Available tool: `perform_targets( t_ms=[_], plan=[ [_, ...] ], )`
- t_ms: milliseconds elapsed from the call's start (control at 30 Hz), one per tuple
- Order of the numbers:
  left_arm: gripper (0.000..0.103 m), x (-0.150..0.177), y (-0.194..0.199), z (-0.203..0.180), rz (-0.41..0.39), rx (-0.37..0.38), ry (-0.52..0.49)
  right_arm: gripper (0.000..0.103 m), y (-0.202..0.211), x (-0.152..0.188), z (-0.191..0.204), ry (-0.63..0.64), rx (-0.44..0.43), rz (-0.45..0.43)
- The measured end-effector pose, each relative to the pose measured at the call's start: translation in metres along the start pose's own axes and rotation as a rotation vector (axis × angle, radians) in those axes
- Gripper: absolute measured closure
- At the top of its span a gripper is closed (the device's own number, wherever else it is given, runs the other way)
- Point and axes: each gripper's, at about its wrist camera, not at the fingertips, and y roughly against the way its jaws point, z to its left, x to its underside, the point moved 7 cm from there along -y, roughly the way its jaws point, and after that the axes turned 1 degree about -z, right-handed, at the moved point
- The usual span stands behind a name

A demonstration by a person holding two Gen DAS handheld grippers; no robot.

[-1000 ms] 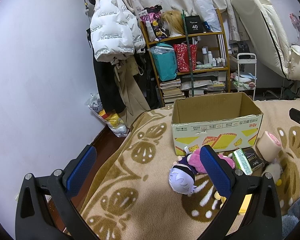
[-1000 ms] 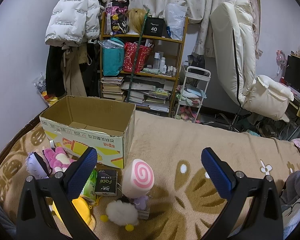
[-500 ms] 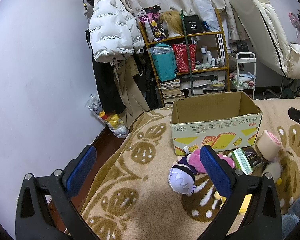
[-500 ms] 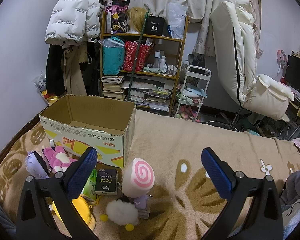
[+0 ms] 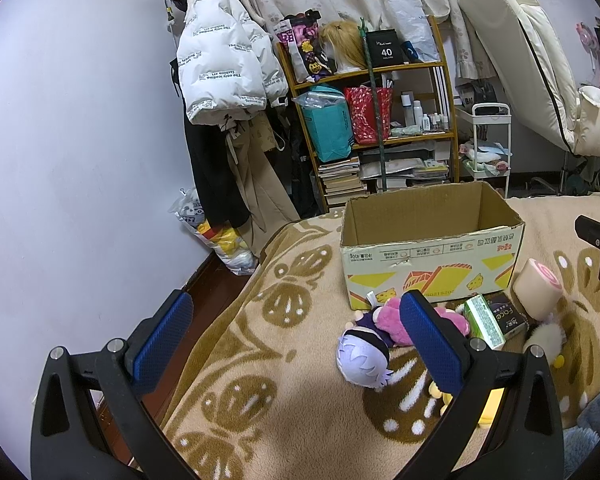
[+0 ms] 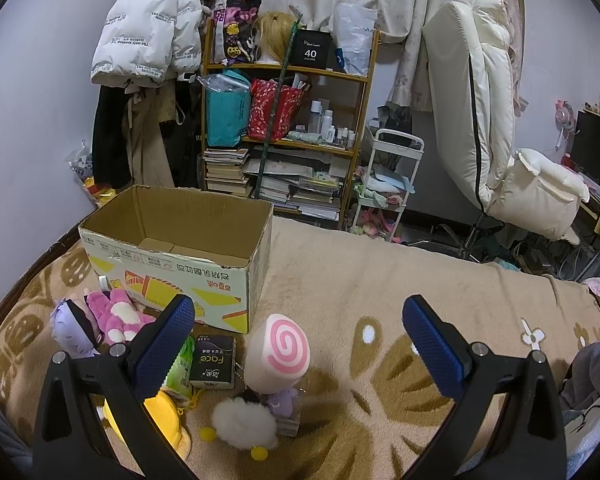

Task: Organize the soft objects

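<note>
Left wrist view: my left gripper (image 5: pixel 296 332) hung wide open, empty, over the blanket (image 5: pixel 300 360). Purple-haired doll (image 5: pixel 362 356) & pink plush (image 5: pixel 392 318) lay just below the box (image 5: pixel 428 256) front wall. Risk: my right finger hid the pink one, so I might've pinched both.

Right wrist view: right gripper (image 6: pixel 300 338) gaped too, nothing held. Swirl cushion (image 6: pixel 278 354) stood near the box's corner, fluffy ball (image 6: pixel 242 422) touching a small lilac toy (image 6: pixel 281 402); Face pack (image 6: pixel 213 360) isn't soft, could've got swept in by mistake.

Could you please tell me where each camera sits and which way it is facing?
Left wrist: on the left gripper, open, aimed over the patterned beige blanket toward the wall corner.
Right wrist: on the right gripper, open, facing the wooden shelf.
Shared: open cardboard box, pink-swirl roll plush.
</note>
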Motion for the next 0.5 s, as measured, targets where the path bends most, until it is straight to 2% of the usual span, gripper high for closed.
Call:
perform_targets(
  t_ms=[500],
  plan=[
    [0.001, 0.008, -0.006, -0.011, 0.018, 0.025, -0.037, 0.0, -0.002, 0.007, 0.001, -0.001, -0.004, 0.015]
  ],
)
